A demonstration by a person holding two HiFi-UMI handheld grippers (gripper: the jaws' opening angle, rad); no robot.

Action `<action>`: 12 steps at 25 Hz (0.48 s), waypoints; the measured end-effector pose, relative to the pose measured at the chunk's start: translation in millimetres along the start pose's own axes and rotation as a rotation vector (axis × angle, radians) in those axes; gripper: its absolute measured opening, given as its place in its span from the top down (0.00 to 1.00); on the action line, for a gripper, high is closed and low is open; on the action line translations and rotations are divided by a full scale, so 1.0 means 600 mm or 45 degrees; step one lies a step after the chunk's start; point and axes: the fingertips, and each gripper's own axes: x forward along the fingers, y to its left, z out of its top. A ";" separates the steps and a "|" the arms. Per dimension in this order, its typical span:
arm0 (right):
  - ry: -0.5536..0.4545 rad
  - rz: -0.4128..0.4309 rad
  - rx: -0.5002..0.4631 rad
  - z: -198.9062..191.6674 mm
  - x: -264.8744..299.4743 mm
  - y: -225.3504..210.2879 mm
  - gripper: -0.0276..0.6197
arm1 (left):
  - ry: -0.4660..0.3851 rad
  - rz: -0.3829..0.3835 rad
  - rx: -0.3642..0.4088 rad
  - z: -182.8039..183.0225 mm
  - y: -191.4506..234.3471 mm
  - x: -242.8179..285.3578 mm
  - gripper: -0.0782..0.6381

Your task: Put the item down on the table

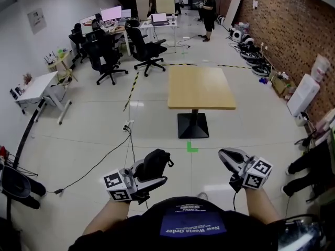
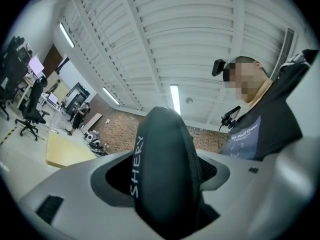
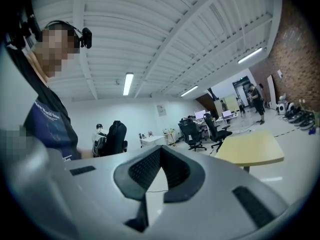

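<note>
A black padded pouch [image 1: 156,163] with pale lettering on its edge sits clamped in my left gripper [image 1: 153,175], held at waist height over the floor. In the left gripper view the pouch [image 2: 165,174] stands upright between the jaws and fills the gap. My right gripper [image 1: 226,156] hangs level with it at the right, shut with nothing in it; its ribbed pads [image 3: 145,166] meet at the tip. The square wooden table [image 1: 200,88] on a black pedestal stands a few steps ahead, its top bare. Its yellow top [image 3: 250,149] also shows in the right gripper view.
A green tape mark [image 1: 192,148] lies on the floor before the table's base. Black office chairs [image 1: 146,48] and desks stand at the back left. A cable [image 1: 112,156] crosses the floor. Boxes and gear line the brick wall [image 1: 293,30]. A person [image 1: 208,7] stands far back.
</note>
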 end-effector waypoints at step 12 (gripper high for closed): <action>0.016 0.189 -0.050 0.089 0.036 -0.285 0.98 | -0.076 0.140 0.052 0.037 0.157 0.226 0.42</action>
